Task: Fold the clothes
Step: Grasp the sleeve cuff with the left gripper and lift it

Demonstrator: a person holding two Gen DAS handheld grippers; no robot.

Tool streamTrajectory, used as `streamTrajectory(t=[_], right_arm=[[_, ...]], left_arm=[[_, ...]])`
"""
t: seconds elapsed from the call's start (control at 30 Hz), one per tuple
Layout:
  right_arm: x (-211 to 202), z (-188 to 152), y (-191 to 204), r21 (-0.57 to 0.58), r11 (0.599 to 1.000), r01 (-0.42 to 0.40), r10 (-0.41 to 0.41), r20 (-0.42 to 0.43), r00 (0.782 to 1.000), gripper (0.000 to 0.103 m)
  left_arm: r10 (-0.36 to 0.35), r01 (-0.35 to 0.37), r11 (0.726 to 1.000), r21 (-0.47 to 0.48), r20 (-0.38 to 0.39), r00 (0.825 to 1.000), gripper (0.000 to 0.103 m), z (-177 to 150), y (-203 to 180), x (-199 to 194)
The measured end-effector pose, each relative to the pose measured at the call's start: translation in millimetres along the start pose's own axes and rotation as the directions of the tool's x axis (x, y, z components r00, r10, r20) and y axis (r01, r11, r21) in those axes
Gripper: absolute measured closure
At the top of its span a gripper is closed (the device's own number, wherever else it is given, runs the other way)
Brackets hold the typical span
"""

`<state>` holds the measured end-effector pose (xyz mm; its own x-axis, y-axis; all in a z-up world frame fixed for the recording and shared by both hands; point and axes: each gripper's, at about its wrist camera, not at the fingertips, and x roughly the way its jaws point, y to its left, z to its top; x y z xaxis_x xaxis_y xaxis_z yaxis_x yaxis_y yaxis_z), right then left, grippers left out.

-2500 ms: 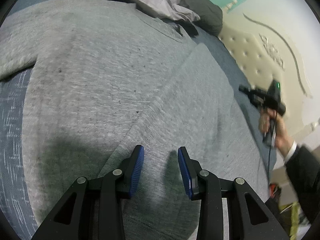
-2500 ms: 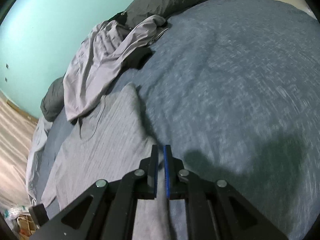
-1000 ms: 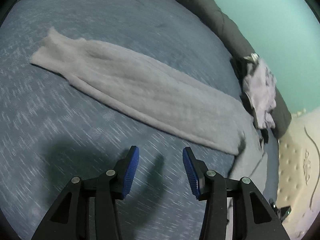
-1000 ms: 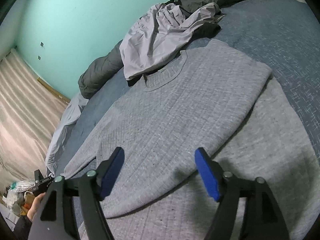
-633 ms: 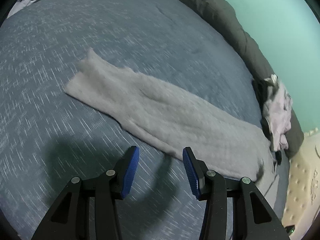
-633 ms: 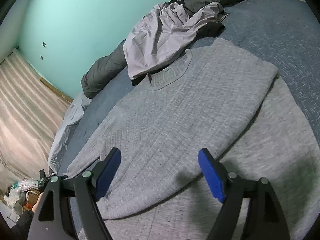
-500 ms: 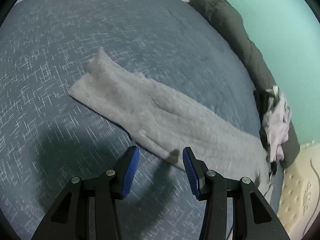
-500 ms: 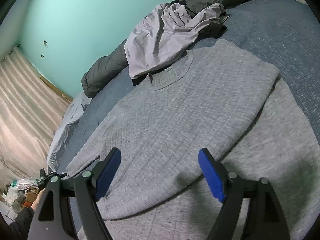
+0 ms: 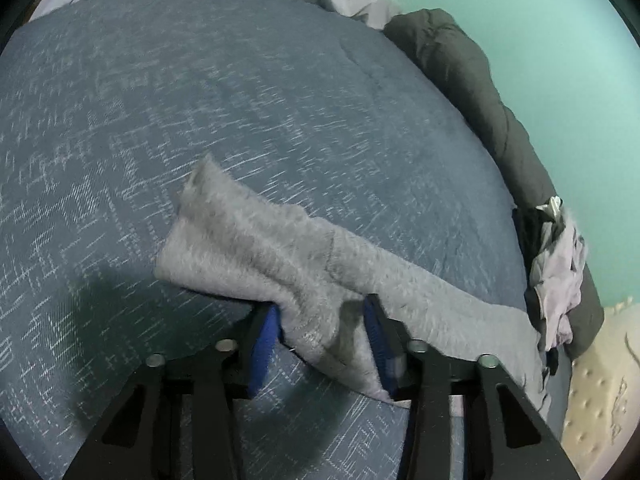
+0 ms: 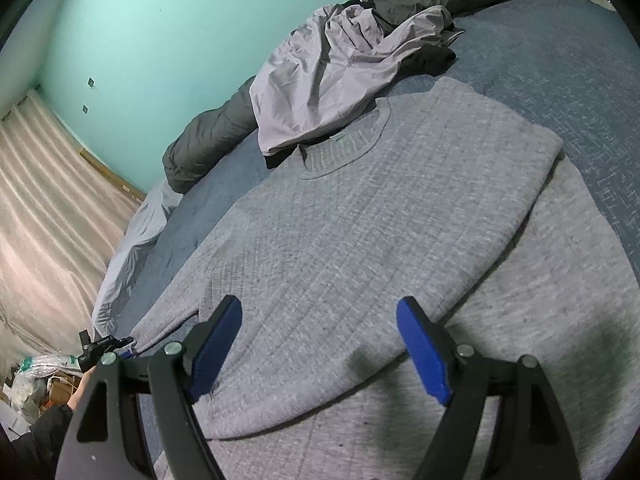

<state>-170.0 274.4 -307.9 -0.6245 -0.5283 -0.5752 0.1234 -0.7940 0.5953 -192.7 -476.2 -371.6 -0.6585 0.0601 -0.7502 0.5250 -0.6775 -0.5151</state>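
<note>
A grey knit sweater (image 10: 360,216) lies flat on the blue bedspread (image 10: 580,40), its right sleeve folded across the chest. Its other sleeve (image 9: 256,248) stretches out over the bedspread (image 9: 200,80) in the left wrist view. My left gripper (image 9: 320,332) is open, its blue-padded fingers on either side of that sleeve, with the cloth bunched between them. My right gripper (image 10: 320,344) is wide open and empty, hovering over the sweater's lower body. The left gripper also shows in the right wrist view (image 10: 104,346) at the sleeve's end.
A crumpled pale lilac garment (image 10: 340,60) lies by the sweater's collar, over a dark grey duvet roll (image 10: 208,136) along the teal wall. The same duvet (image 9: 480,92) and lilac cloth (image 9: 560,280) edge the bed. A cream tufted headboard (image 9: 600,400) is at right.
My left gripper has moved forward onto the outstretched sleeve, which now sits bunched between its fingers. The right gripper has barely moved and stays wide open.
</note>
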Motion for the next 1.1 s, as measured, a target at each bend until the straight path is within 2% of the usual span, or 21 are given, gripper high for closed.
streamTrajectory(t=[0.03, 0.13, 0.3, 0.4, 0.57, 0.83, 1.1], right_arm=[[0, 0, 0, 0.000, 1.000, 0.003, -0.003, 0.000, 1.000, 0.022], [0, 0, 0, 0.000, 1.000, 0.009, -0.009, 0.000, 1.000, 0.022], [-1, 0, -2, 0.004, 1.000, 0.012, -0.012, 0.002, 1.000, 0.022], [-2, 0, -3, 0.006, 1.000, 0.013, -0.013, 0.006, 1.000, 0.022], [-4, 2, -7, 0.015, 1.000, 0.015, -0.016, 0.011, 1.000, 0.022], [-13, 8, -19, 0.047, 0.999, 0.022, -0.023, 0.027, 0.999, 0.022], [-28, 17, -40, 0.104, 0.994, 0.015, -0.021, 0.054, 0.998, 0.022]], left_arm=[[0.003, -0.003, 1.000, 0.002, 0.005, 1.000, 0.081, 1, -2, 1], [-0.019, 0.019, 1.000, -0.007, 0.021, 1.000, 0.087, 0, -5, -2], [-0.060, 0.059, 0.997, 0.051, 0.029, 0.998, 0.089, 0, -33, -9], [-0.107, 0.105, 0.993, 0.050, 0.034, 0.994, 0.089, 2, -51, -16], [-0.172, 0.166, 0.977, 0.131, 0.038, 0.984, 0.089, 3, -98, -36], [-0.284, 0.269, 0.928, 0.258, 0.022, 0.959, 0.092, -1, -204, -64], [-0.395, 0.374, 0.839, 0.396, -0.031, 0.918, 0.095, -49, -327, -86]])
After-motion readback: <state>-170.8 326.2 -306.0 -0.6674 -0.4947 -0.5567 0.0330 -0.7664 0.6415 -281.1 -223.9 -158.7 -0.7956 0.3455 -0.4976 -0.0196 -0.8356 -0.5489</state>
